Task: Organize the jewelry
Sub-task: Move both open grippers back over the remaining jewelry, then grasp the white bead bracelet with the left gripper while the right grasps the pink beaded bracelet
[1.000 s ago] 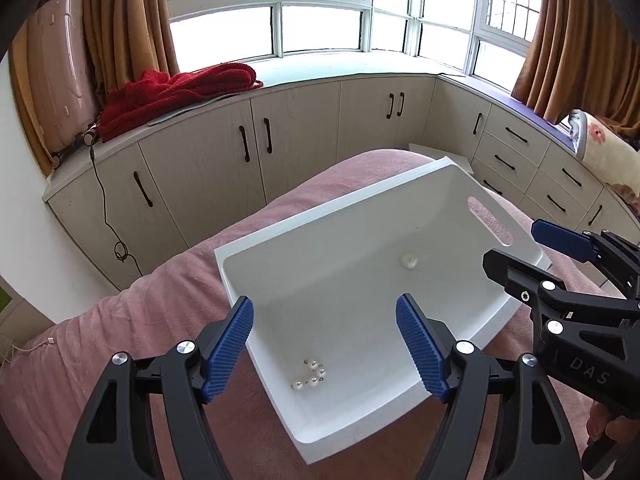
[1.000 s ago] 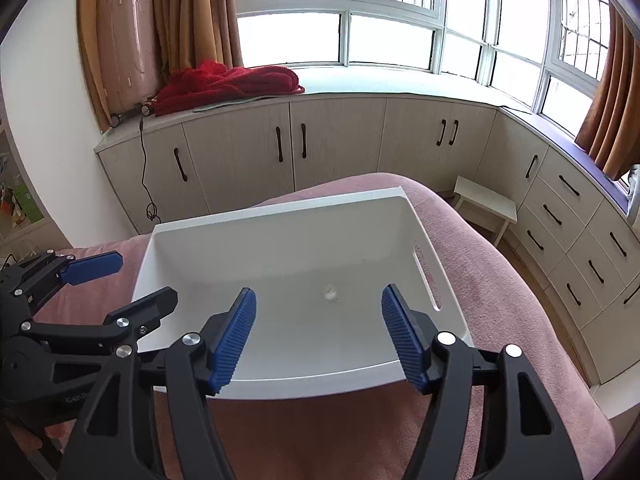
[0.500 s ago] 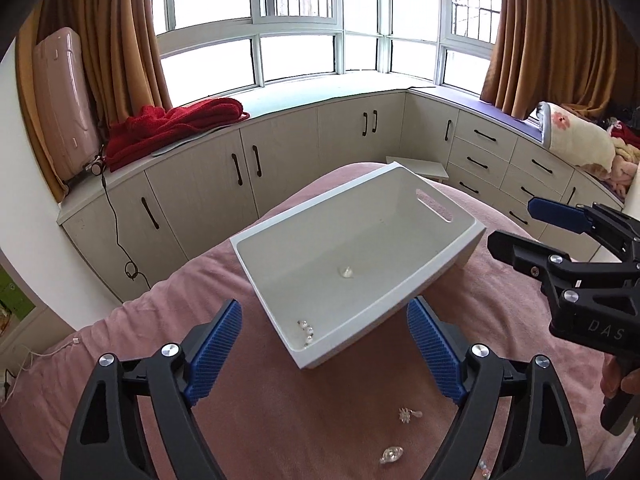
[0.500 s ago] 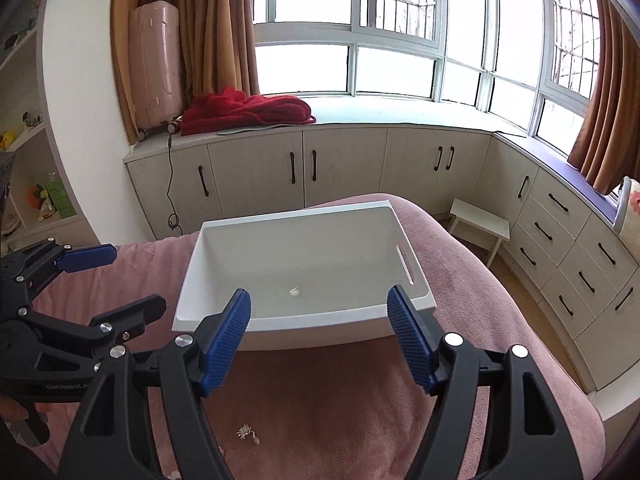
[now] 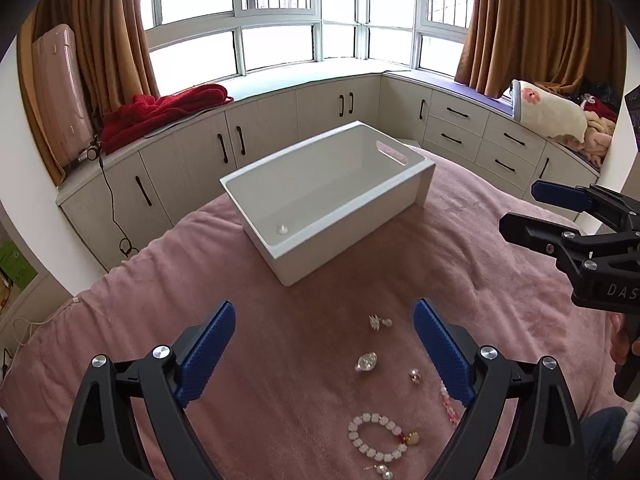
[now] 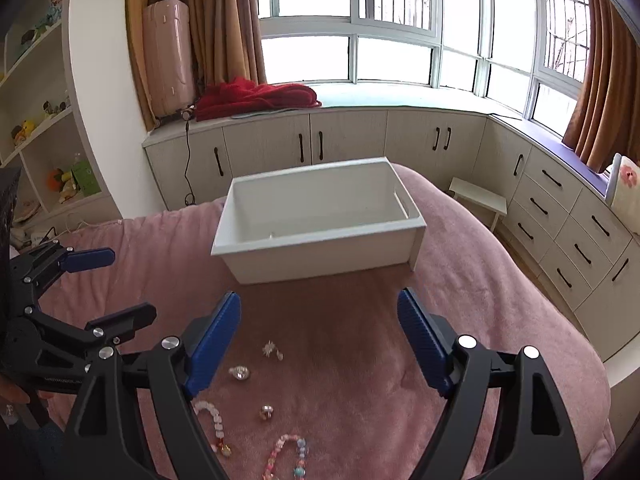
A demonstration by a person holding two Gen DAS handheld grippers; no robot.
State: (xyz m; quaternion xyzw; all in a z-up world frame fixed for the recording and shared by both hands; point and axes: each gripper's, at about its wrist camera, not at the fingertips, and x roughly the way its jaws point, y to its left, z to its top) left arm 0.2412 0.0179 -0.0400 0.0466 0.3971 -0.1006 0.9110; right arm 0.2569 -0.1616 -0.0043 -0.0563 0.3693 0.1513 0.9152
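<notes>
A white bin (image 5: pixel 348 232) (image 6: pixel 320 256) sits on the pink blanket, and a small white piece (image 5: pixel 282 229) lies inside it. Loose jewelry lies nearer to me: a star earring (image 5: pixel 378 322) (image 6: pixel 273 349), a crystal piece (image 5: pixel 367 362) (image 6: pixel 239 372), a small ring (image 5: pixel 415 375) (image 6: pixel 266 412), a white bead bracelet (image 5: pixel 374 438) (image 6: pixel 212 416) and a multicoloured bead bracelet (image 6: pixel 286 456). My left gripper (image 5: pixel 323 312) (image 6: pixel 128 284) hovers above the jewelry. Its jaws are opening and empty. My right gripper (image 6: pixel 319 296) (image 5: pixel 522 208) hangs beside it, also opening, with nothing between its pads.
The pink blanket (image 5: pixel 460 264) covers a bed that drops off at the right. Beyond stand cabinets (image 6: pixel 348 140) under a bay window, with a red throw (image 5: pixel 160 112) and a pink suitcase (image 6: pixel 168 56). A small white stool (image 6: pixel 478 196) and shelves (image 6: pixel 40 120) flank the bed.
Both grippers have drawn back from over the bin, which now looks smaller and farther off. The jewelry on the blanket has come into view, and both pairs of jaws have widened.
</notes>
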